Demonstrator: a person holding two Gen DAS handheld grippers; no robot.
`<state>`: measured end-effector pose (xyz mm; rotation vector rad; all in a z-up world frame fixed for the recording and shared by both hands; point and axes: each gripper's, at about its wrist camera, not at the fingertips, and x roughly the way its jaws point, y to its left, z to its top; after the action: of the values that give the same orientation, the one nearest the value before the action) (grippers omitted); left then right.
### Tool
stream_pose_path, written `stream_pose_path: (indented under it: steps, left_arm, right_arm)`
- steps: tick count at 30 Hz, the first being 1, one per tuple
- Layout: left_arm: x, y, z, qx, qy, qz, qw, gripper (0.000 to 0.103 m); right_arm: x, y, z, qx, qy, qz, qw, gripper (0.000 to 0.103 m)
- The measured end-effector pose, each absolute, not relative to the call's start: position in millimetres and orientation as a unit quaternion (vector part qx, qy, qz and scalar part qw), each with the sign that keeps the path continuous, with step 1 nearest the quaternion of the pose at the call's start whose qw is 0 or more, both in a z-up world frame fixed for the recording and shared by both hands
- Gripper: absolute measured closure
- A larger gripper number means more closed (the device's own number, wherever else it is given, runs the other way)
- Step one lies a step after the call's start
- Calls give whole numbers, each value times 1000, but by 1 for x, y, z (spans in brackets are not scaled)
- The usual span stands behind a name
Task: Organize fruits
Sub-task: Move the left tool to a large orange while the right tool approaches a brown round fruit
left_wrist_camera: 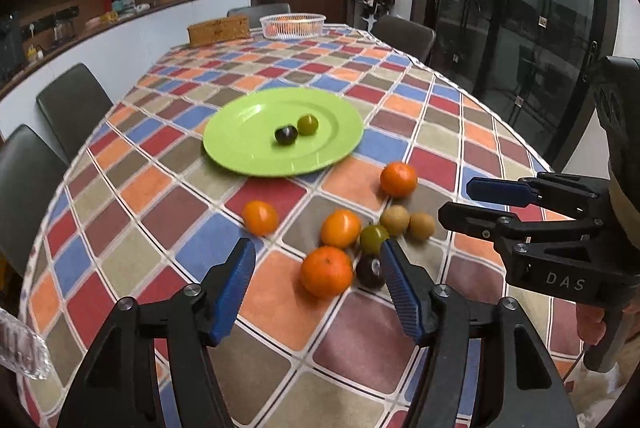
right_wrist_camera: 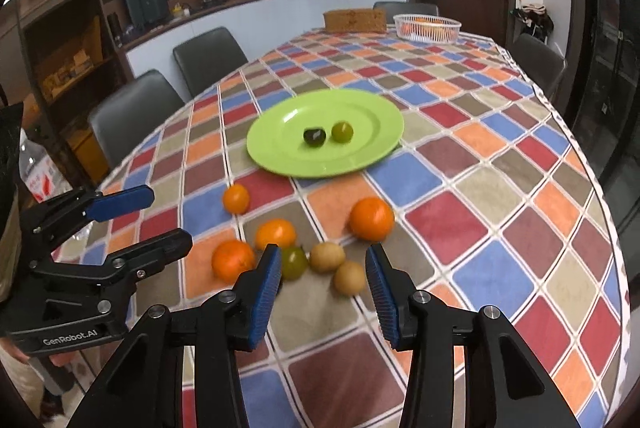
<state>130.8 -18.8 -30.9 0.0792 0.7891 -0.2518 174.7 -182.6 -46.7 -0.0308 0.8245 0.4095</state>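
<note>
Progress: early; green plate [left_wrist_camera: 248, 152] holding only a dark plum [left_wrist_camera: 286, 135] and a green plum [left_wrist_camera: 307, 124]; oranges [left_wrist_camera: 326, 270], brown fruits [left_wrist_camera: 394, 219] and two more plums [left_wrist_camera: 373, 238] loose on tablecloth [left_wrist_camera: 280, 312] nearby; left gripper [left_wrist_camera: 318, 302] and right gripper [right_wrist_camera: 322, 294] both released, empty, above loose fruit.

We see our left gripper [left_wrist_camera: 318, 286] with its blue pads parted and nothing pressed between them, the nearest orange [left_wrist_camera: 326, 271] and a dark plum [left_wrist_camera: 370, 271] lying on the checked tablecloth [left_wrist_camera: 160, 188] in the gap beyond the tips. Around them sit 3 more oranges, a green plum [left_wrist_camera: 373, 238] and 2 brown fruits [left_wrist_camera: 406, 222], while the green plate [left_wrist_camera: 248, 144] farther back holds 1 dark plum and 1 green plum side by side. Our right gripper [left_wrist_camera: 454, 202] reaches in from the right edge, its fingers apart and empty, and a white basket [left_wrist_camera: 292, 26] stands at the table's far end.
</note>
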Motion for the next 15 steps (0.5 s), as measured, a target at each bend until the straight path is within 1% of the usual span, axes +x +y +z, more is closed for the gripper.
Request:
stream_pose_path:
  steps: [9, 15]
  left_arm:
    - [134, -19, -57, 42, 399, -138, 905, 40]
    - [137, -20, -69, 63, 404, -146, 901, 40]
  right_arm:
    - [174, -181, -70, -23, 421, 185, 888, 58]
    - [175, -182, -80, -24, 433, 182, 882, 58]
